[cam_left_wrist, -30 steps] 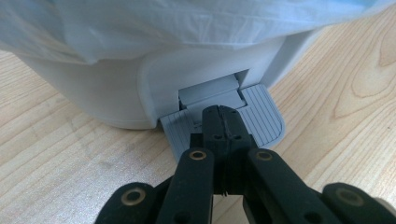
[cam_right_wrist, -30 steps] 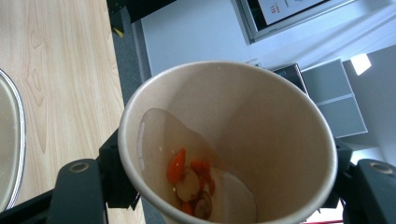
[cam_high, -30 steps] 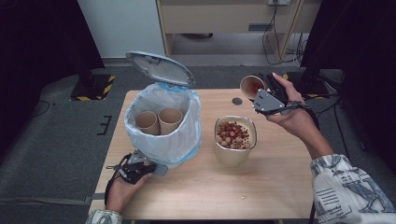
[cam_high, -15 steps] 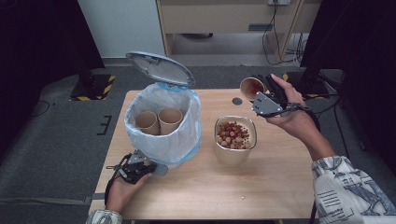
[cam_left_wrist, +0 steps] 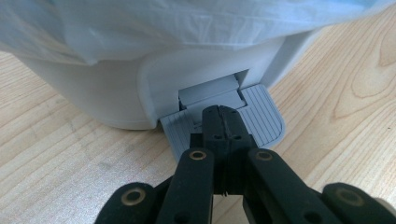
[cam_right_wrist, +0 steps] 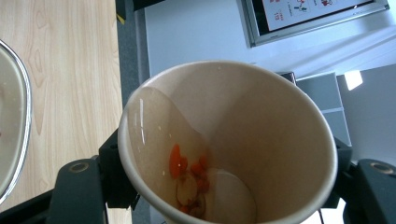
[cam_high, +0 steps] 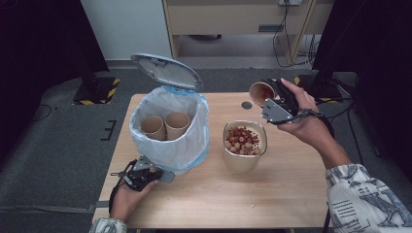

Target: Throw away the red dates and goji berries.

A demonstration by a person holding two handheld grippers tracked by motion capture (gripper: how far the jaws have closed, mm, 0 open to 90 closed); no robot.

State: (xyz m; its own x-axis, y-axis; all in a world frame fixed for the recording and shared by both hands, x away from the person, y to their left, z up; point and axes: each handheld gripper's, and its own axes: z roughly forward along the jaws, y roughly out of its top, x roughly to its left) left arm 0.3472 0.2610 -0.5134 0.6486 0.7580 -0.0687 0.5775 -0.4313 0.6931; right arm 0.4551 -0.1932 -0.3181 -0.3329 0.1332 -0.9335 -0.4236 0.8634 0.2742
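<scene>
A white pedal bin [cam_high: 170, 145] lined with a pale blue bag stands at the table's left, its lid [cam_high: 166, 71] raised. Two empty paper cups [cam_high: 165, 126] stand inside it. My left gripper [cam_high: 154, 175] is shut, and its tips [cam_left_wrist: 222, 114] rest on the bin's grey pedal [cam_left_wrist: 266, 119]. My right gripper [cam_high: 272, 99] is shut on a tilted paper cup [cam_high: 261, 92], held above the table's far right. That cup [cam_right_wrist: 261, 121] sits between the jaws with its mouth toward the camera. A little liquid and some red bits [cam_right_wrist: 187, 177] lie in its bottom.
A metal bowl [cam_high: 244, 160] of red and pale pieces stands mid-table, just right of the bin; its rim [cam_right_wrist: 18, 116] shows at the left of the right gripper view. A small dark disc [cam_high: 247, 105] lies behind it. Bare wood [cam_high: 272, 194] spreads along the near edge.
</scene>
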